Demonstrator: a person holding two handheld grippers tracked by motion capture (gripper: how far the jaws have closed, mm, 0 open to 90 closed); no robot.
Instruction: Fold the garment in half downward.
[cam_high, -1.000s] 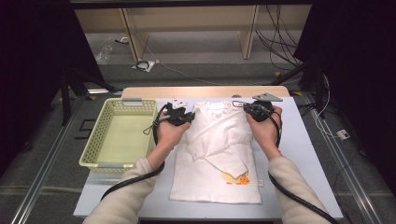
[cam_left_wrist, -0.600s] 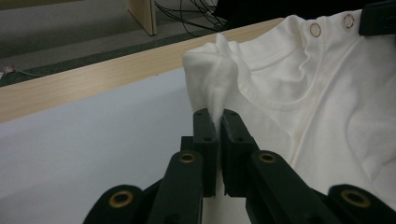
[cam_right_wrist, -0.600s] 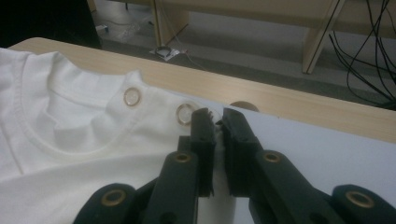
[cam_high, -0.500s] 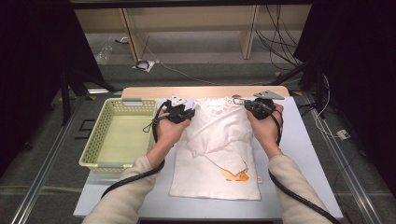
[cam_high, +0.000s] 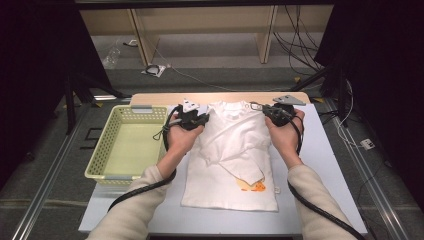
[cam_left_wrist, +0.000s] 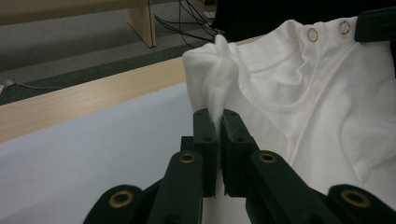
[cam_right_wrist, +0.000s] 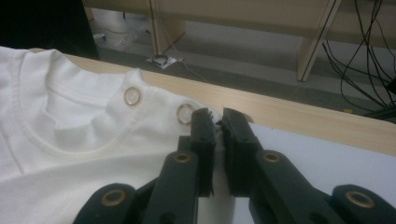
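Note:
A white T-shirt (cam_high: 235, 150) with an orange print (cam_high: 252, 186) lies on the white table (cam_high: 325, 165), collar toward the far edge and one sleeve folded across its front. My left gripper (cam_high: 200, 117) is shut on the shirt's left shoulder; in the left gripper view its jaws (cam_left_wrist: 217, 121) pinch a bunched peak of white fabric (cam_left_wrist: 210, 79). My right gripper (cam_high: 265, 110) is shut on the right shoulder; in the right gripper view its jaws (cam_right_wrist: 215, 123) clamp the shirt's edge beside two metal snaps (cam_right_wrist: 184, 113).
A pale yellow-green plastic basket (cam_high: 100, 160) stands at the table's left side, with nothing in it. A wooden strip (cam_high: 165, 97) runs along the table's far edge. Beyond it lie floor cables (cam_high: 155, 70) and shelf legs (cam_high: 265, 35).

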